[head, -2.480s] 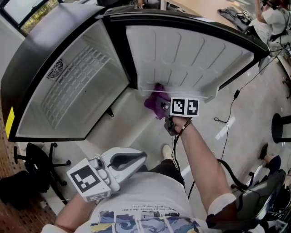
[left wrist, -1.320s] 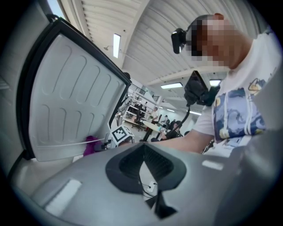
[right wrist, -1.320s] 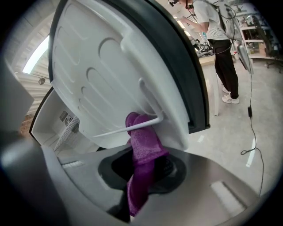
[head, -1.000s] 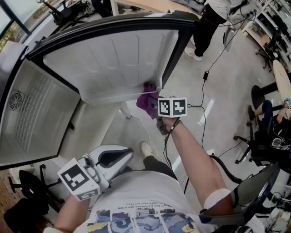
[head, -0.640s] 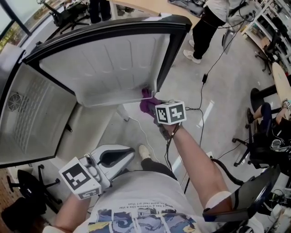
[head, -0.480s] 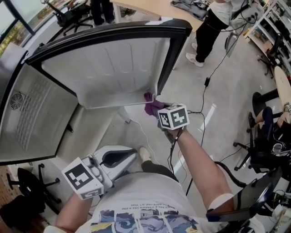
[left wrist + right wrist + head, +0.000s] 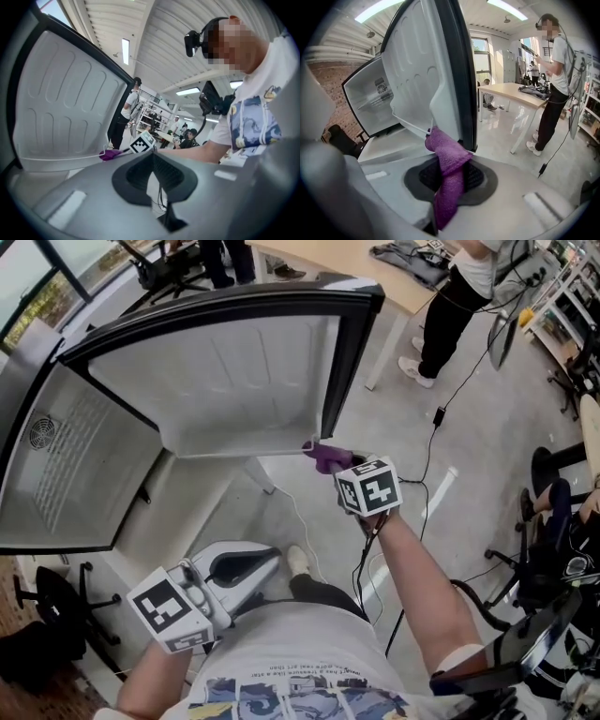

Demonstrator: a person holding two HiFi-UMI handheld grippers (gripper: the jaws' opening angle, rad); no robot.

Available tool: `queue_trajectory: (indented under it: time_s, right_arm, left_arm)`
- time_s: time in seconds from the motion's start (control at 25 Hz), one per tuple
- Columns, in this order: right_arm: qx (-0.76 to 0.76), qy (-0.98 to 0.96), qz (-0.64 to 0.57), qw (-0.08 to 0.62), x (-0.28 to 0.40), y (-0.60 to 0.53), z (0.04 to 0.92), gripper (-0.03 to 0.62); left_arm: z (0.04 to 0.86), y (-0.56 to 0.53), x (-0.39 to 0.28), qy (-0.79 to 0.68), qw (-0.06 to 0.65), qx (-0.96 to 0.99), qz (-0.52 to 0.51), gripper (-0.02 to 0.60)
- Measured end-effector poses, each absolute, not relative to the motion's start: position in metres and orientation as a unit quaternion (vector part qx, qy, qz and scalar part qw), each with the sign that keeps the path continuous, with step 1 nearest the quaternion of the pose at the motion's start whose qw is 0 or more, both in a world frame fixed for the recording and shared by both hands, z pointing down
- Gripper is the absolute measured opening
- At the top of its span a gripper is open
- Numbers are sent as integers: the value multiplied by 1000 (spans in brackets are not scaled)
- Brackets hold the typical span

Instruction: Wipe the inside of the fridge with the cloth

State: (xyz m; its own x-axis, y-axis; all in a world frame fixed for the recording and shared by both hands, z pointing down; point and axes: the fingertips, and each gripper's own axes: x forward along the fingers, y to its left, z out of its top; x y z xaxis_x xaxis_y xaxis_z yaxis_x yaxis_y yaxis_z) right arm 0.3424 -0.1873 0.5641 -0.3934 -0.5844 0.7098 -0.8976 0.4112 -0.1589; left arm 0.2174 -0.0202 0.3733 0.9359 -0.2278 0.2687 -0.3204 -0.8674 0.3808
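Only the right gripper view shows right tongs (image 7: 451, 176) clamping the cloth (image 7: 443, 149).

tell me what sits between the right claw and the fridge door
The purple cloth, clamped in the right claw; its free end meets the rail of the fridge door, in the right gripper view.

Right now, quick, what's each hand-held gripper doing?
Left hand-held gripper: closed, nothing between its jaws.
Right hand-held gripper: closed on the purple cloth.
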Motion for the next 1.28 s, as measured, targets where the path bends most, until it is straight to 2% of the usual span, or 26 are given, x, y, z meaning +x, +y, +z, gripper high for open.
queue_trajectory:
  time_s: [0.44, 0.72, 1.0, 1.28]
  right_arm:
    - [512, -782, 215, 283, 369, -167, 530, 54]
    - [506, -804, 139, 279, 316, -117, 477, 54]
    - [519, -817, 110, 227, 275, -53, 422, 54]
    - [516, -834, 62, 185, 238, 18, 374, 54]
  left_arm:
    - [357, -14, 195, -166, 184, 964, 99, 8]
    - [350, 20, 129, -202, 166, 961, 86, 8]
    - [350, 69, 82, -230, 162, 956, 85, 8]
    - [364, 114, 63, -223, 169, 957, 73, 7]
